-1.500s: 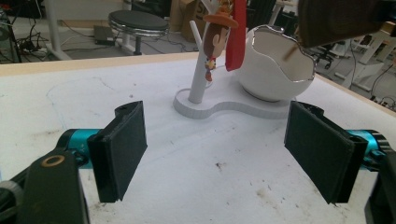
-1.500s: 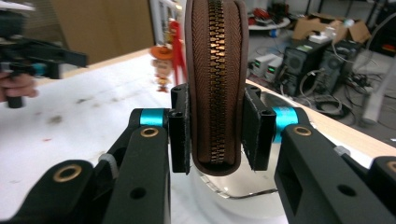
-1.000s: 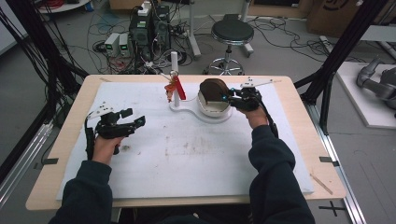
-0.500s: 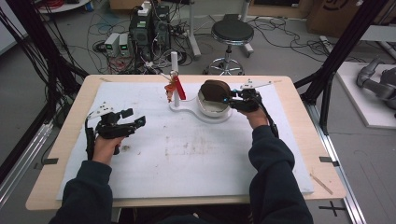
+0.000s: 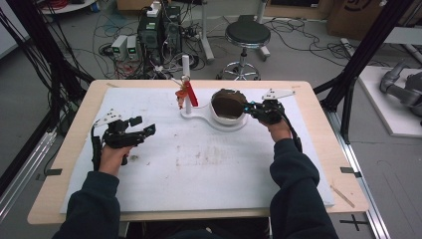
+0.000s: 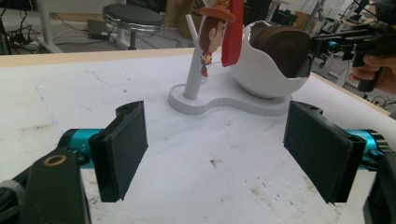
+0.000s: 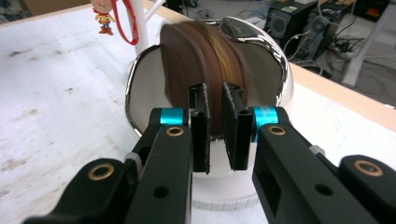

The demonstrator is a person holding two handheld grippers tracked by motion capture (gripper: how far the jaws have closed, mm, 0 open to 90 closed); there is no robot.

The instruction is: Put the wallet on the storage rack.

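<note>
The right tongs [image 5: 254, 107] barely shift from a second ago, but their jaws have just been closing. They now stand narrow, only a slit between the pads. In the right gripper view they [image 7: 215, 93] sit at the near rim of the white bowl [image 7: 133, 79]. We cannot make out anything caught between the pads. The left tongs [image 5: 143, 125] stay where they were, well to the left of the bowl and nearer the person, jaws wide with bare mat between them [image 6: 215, 112].

The brown rounded thing [image 7: 187, 60] is in the bowl, standing on edge and rising above the rim. Its ridge, with a pale gold streak, runs straight away from the right tongs, in line with the slit between their jaws. From above, it [image 5: 230, 102] lies just left of the right tongs, almost touching them.

So the right hand is clearly the nearer one. As we read it, the coming move depends on that line-up. The jaws would have to open again and straddle the ridge across its thin side. A little doll [image 5: 185, 93] hangs from a post on the bowl's far-left side, clear of the reach.
</note>
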